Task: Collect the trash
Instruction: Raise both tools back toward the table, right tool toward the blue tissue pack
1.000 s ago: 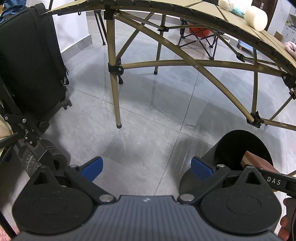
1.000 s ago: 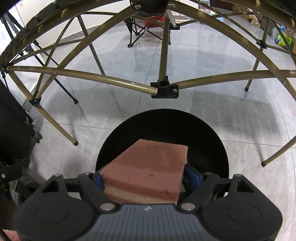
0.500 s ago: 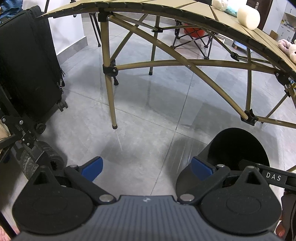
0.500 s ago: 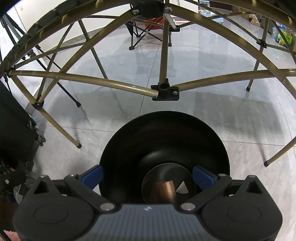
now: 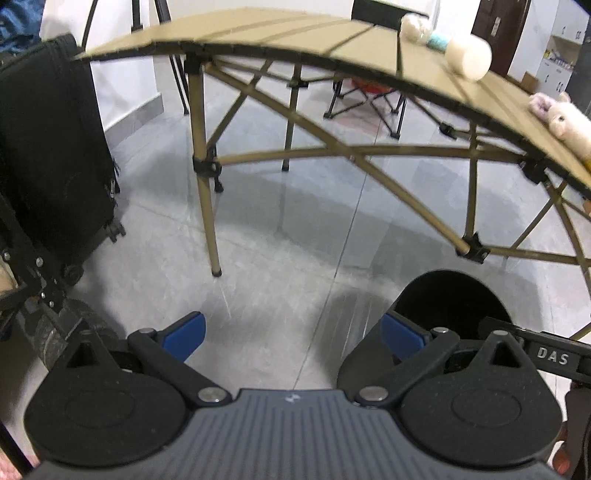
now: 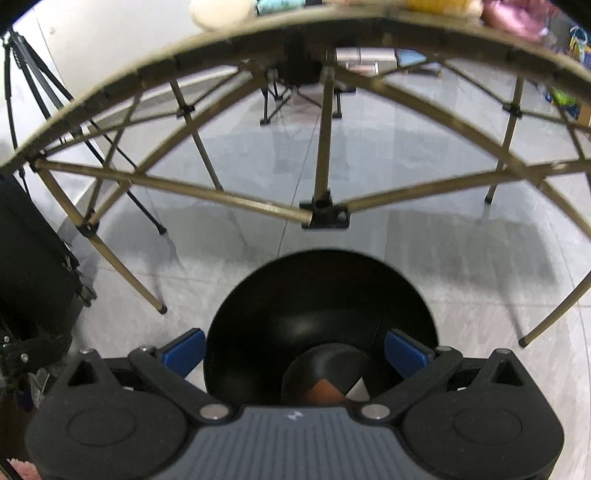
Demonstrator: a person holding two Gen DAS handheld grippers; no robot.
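A round black trash bin (image 6: 317, 314) stands on the grey tile floor by the folding table. The pink sponge (image 6: 323, 391) lies at its bottom beside a white scrap (image 6: 358, 391). My right gripper (image 6: 293, 350) is open and empty, right above the bin's mouth. My left gripper (image 5: 293, 334) is open and empty, over the floor to the left of the bin (image 5: 450, 302). On the tan table top (image 5: 295, 33) lie a cream foam roll (image 5: 468, 56), a teal item (image 5: 437, 38) and a pale plush toy (image 5: 565, 122).
The table's tan legs and cross braces (image 5: 207, 206) stand just beyond both grippers. A black suitcase (image 5: 48, 147) and a black wheeled frame (image 5: 44, 295) are at the left. A folding chair (image 5: 365, 96) stands behind the table.
My right gripper opened and let the pink sponge fall into the bin. Both grippers have since risen, so the table top comes into view.
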